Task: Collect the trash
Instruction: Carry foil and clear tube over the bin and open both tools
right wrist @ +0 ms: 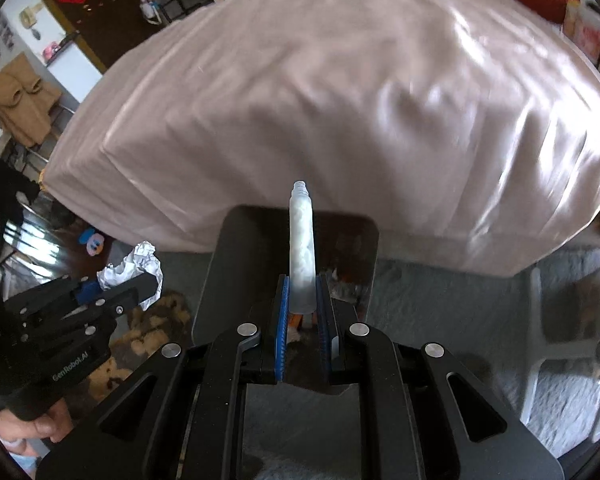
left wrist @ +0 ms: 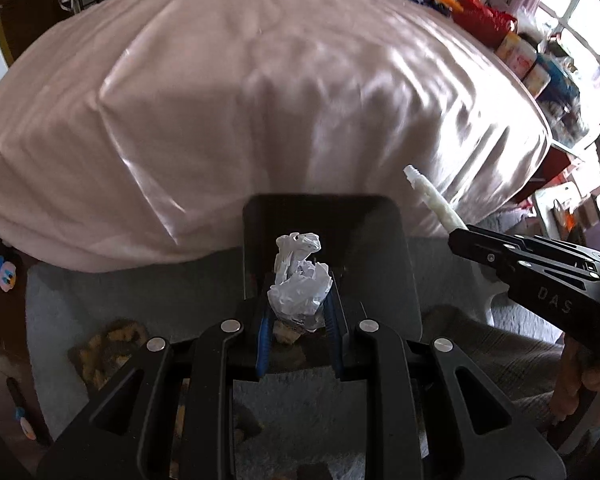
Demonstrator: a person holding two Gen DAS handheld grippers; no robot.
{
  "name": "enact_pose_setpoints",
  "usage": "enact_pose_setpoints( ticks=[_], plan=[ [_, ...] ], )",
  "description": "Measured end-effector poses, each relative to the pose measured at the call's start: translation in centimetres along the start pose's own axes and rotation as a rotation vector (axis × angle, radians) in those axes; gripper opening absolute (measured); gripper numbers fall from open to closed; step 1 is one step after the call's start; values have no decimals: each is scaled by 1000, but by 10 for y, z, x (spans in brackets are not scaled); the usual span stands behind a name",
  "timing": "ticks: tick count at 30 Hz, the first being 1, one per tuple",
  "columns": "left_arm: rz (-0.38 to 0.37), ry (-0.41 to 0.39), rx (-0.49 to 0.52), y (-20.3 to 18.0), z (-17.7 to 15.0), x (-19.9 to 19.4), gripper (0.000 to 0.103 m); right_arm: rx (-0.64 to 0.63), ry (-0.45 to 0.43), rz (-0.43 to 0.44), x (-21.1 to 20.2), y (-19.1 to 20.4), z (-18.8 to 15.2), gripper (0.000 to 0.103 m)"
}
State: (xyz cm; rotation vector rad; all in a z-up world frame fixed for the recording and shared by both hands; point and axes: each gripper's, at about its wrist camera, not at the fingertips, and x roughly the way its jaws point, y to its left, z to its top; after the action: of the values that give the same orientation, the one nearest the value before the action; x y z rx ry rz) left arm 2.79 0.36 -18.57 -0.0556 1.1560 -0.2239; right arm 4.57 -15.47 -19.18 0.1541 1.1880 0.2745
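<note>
My left gripper [left wrist: 299, 304] is shut on a crumpled white paper wad [left wrist: 300, 284], held over a dark open bin [left wrist: 324, 216] beside the bed. It also shows in the right wrist view [right wrist: 140, 276] at the left, with the paper wad [right wrist: 134, 266] in it. My right gripper [right wrist: 303, 300] is shut on a slim translucent white tube [right wrist: 302, 240] that points up, over the same dark bin [right wrist: 236, 264]. In the left wrist view the tube [left wrist: 434, 200] sticks out of the right gripper [left wrist: 458, 232] at the right.
A bed with a pink cover [left wrist: 260, 100] fills the background. A grey rug [left wrist: 100, 292] lies under the bin. A brown patterned item [left wrist: 108, 344] lies on the rug at left. A white plastic stool [right wrist: 568, 332] stands at right. Cluttered shelves [left wrist: 540, 64] line the far right.
</note>
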Motion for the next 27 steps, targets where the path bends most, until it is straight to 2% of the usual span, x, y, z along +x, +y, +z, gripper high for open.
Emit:
enact_pose_setpoints(
  ticks=[6, 15, 19, 22, 24, 25, 26, 27],
  plan=[
    [-4, 50, 8, 0, -8, 25, 21, 8, 66, -12, 25, 0, -6, 14],
    [-29, 82, 24, -5, -10, 46, 21, 13, 68, -28, 34, 8, 6, 15],
    [-33, 91, 20, -4, -7, 48, 25, 29, 53, -45, 32, 5, 12, 17],
    [-24, 91, 20, -5, -4, 48, 30, 53, 42, -53, 31, 0, 14, 17],
    [-21, 89, 18, -5, -4, 47, 36, 61, 34, -62, 30, -4, 15, 17],
    [-19, 87, 17, -4, -3, 46, 43, 66, 25, -71, 28, -6, 16, 19],
    [-15, 83, 16, -4, -3, 45, 49, 70, 16, -76, 26, -8, 16, 22],
    [-10, 79, 17, -3, -3, 44, 52, 75, 10, -79, 25, -9, 17, 33]
  ],
)
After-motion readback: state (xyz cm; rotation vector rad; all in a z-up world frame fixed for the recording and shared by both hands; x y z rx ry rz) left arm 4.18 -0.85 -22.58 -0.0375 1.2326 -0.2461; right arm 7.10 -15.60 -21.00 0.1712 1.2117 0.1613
